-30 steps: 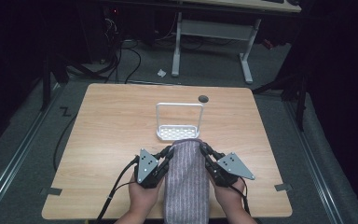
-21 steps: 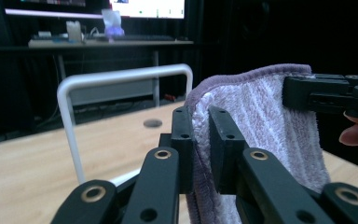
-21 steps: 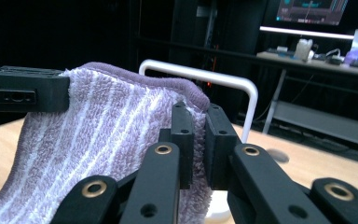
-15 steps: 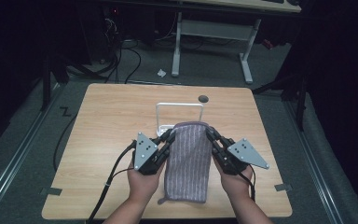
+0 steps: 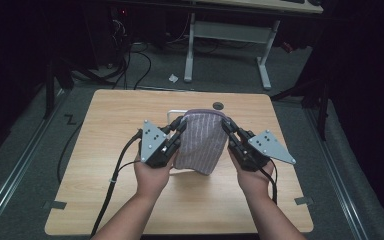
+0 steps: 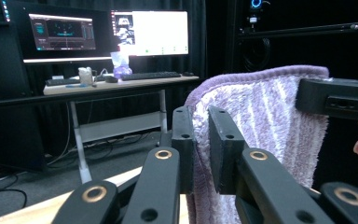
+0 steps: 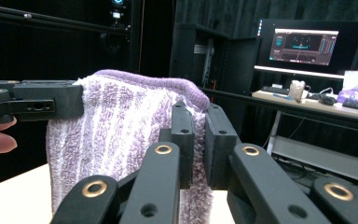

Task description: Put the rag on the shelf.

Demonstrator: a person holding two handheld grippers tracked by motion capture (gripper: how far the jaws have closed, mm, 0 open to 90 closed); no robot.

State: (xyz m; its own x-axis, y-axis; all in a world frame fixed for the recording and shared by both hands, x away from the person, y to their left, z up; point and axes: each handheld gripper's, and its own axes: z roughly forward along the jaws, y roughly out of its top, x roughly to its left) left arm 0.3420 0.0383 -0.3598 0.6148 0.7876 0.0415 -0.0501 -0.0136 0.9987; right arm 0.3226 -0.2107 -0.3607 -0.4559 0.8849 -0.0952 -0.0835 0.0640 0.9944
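the left gripper [image 5: 179, 126] clamps the purple towel [image 5: 202, 142] at its nine o'clock top corner; the towel hangs lifted above the wooden table [image 5: 105, 130], hiding most of the white rack [image 5: 170, 114]; the right gripper [image 5: 228, 127] pinches its three o'clock corner.

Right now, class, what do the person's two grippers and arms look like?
Left gripper and right gripper: black angular bodies, flat black jaws on arms with brass-ringed pivots, each topped by a grey three-cornered plate dotted with small holes. Black cables trail from both. The forearms are bare, no sleeves visible.
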